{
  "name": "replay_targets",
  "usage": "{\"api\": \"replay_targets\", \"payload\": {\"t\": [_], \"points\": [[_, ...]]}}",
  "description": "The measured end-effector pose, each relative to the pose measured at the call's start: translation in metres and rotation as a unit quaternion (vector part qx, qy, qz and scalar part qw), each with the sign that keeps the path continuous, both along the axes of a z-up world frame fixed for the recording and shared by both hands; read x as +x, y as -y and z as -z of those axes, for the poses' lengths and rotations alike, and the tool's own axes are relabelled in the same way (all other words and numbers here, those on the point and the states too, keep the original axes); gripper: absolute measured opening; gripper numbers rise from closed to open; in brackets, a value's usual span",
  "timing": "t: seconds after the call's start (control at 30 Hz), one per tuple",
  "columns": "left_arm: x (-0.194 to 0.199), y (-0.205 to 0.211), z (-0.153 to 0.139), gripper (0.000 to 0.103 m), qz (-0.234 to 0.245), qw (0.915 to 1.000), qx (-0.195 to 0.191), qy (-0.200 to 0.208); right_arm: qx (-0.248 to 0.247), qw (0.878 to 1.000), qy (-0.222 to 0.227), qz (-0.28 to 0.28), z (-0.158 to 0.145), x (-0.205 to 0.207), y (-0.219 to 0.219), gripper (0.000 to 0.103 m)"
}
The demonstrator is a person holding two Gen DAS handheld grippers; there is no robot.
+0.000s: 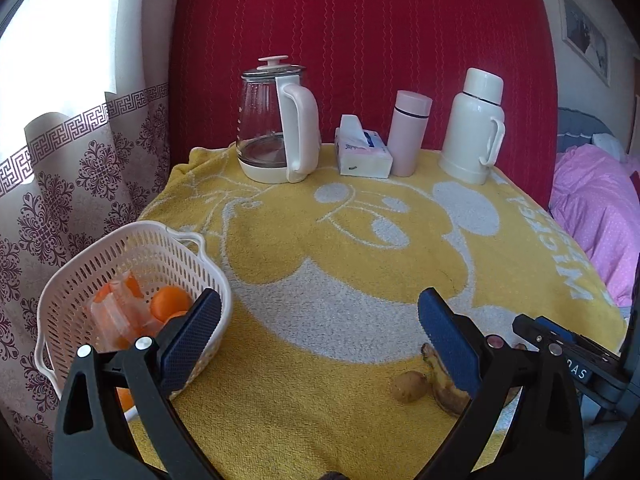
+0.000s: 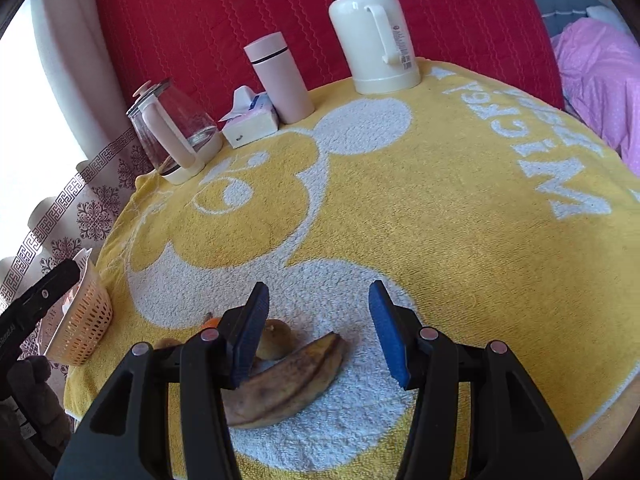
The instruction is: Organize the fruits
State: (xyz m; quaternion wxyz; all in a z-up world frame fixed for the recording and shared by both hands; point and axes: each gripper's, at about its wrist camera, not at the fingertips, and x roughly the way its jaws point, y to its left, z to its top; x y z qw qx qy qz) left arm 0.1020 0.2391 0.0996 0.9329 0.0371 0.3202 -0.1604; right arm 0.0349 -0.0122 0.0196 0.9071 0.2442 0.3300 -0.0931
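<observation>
Hovering low over the yellow towel [image 2: 440,184] covering the table, the right tool [image 2: 320,328] has its blue pads spread wide with nothing between them; a browned banana [image 2: 288,384] lies at lower centre of the frame, beside a small brown fruit [image 2: 276,340]. In the left wrist view, the left tool [image 1: 320,336] is likewise spread and empty. At lower left, the white basket [image 1: 132,248] holds oranges [image 1: 170,300]. Upper centre stand a glass kettle [image 1: 276,124], tissue pack [image 1: 362,152], pink bottle [image 1: 410,132] and white thermos [image 1: 474,124].
</observation>
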Motion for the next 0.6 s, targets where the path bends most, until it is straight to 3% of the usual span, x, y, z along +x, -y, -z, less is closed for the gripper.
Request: {"api": "replay_targets", "payload": {"t": [0.13, 0.2, 0.33, 0.53, 0.6], "points": [[-0.006, 0.025, 0.016, 0.1, 0.066, 0.9973, -0.019, -0.026, 0.027, 0.999, -0.012, 0.018, 0.01, 0.001, 0.013, 0.053], [-0.011, 0.038, 0.025, 0.089, 0.093, 0.9946, -0.025, -0.038, 0.033, 0.999, -0.014, 0.022, 0.013, 0.002, 0.016, 0.053], [-0.018, 0.061, 0.041, 0.078, 0.143, 0.988, -0.021, -0.056, 0.037, 0.999, -0.011, 0.025, 0.013, 0.001, 0.017, 0.053], [-0.018, 0.08, 0.051, 0.063, 0.179, 0.9799, -0.034, -0.081, 0.031, 0.999, -0.011, 0.021, 0.013, 0.001, 0.013, 0.053], [-0.018, 0.088, 0.057, 0.053, 0.188, 0.9777, -0.026, -0.09, 0.033, 0.999, -0.011, 0.021, 0.013, 0.001, 0.013, 0.053]]}}
